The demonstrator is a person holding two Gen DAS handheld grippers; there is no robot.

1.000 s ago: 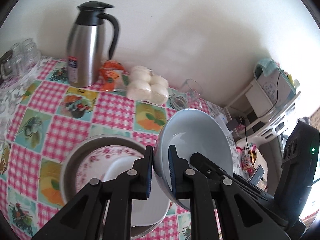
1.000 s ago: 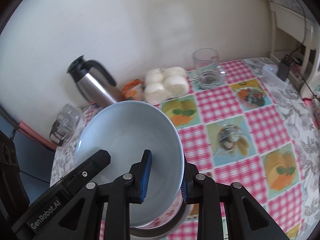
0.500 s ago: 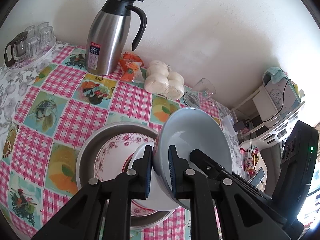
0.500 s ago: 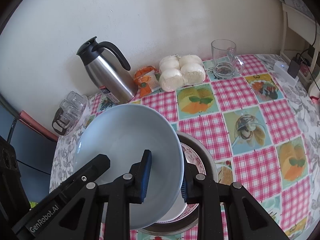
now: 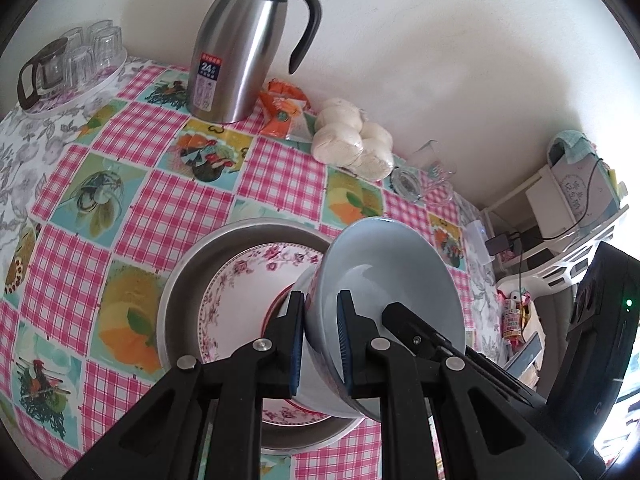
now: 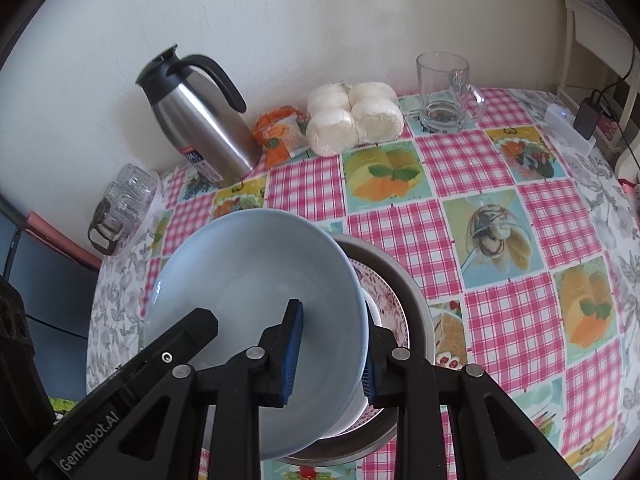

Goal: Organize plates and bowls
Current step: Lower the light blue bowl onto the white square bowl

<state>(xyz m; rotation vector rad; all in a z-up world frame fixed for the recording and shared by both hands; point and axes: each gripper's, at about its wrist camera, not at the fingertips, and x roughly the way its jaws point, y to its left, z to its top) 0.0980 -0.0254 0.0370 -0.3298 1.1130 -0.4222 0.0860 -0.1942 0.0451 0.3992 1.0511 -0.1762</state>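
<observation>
Pale blue bowl hangs tilted just above the stacked floral plate in a metal basin, each hand-held gripper, left and right, clamped on its rim. Uneven release could tip it, chipping crockery below.

The worktop is covered with a cloth of pink check squares and picture panels, with a grey floral border at its edges. A round metal pan rests on the cloth near the front and holds crockery. At the rear, along the wall, stand a steel vacuum jug with a black handle, an orange packet just beside it, a wrapped pack of four white buns, and a clear glass mug. At the far left corner, a clear tray carries upturned glasses. A small white box lies near the right edge.
</observation>
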